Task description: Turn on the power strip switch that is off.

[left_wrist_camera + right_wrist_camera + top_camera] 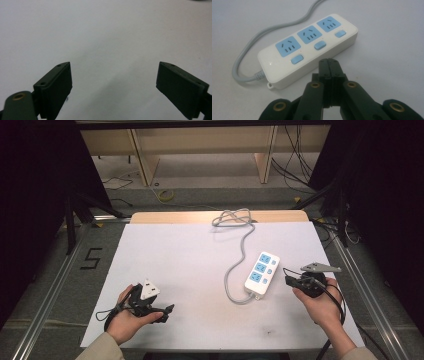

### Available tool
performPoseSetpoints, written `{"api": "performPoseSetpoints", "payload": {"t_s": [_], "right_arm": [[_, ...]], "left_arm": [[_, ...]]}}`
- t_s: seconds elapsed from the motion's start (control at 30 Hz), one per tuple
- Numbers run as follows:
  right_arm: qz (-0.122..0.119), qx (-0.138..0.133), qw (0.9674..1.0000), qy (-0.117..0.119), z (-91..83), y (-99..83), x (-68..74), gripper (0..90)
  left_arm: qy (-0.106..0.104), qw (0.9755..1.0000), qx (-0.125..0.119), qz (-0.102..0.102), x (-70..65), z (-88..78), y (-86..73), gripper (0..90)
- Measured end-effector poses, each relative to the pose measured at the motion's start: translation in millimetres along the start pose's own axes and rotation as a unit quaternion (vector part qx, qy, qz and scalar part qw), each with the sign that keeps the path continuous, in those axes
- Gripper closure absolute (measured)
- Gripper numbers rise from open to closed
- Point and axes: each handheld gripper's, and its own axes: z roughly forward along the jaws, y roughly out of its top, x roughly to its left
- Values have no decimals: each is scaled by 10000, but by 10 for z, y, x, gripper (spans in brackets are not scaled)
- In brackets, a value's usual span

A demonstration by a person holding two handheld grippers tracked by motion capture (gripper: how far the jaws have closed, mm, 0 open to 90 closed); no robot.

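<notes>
Our right hand-held gripper (pixel 329 62) sits pinched together, empty, just beside the power strip (pixel 308 47); our left hand-held gripper (pixel 113 82) gapes wide over the worktop (pixel 190 265).

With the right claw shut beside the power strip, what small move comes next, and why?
Probably ease the right claw forward onto the nearest blue switch of the power strip. Its jaws are pressed together with nothing between them, tip just short of the strip's near side: a poking pose, not a grasp.
</notes>
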Motion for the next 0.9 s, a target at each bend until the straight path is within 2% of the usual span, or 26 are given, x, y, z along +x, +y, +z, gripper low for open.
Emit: {"api": "performPoseSetpoints", "payload": {"t_s": [0.53, 0.9], "right_arm": [[-8, 30, 9999, -112, 106, 104, -29, 900], [-106, 71, 9998, -144, 160, 174, -33, 900]], "left_arm": [[-12, 10000, -28, 3, -2, 2, 2, 131], [-9, 10000, -34, 9, -6, 2, 2, 131]]}}
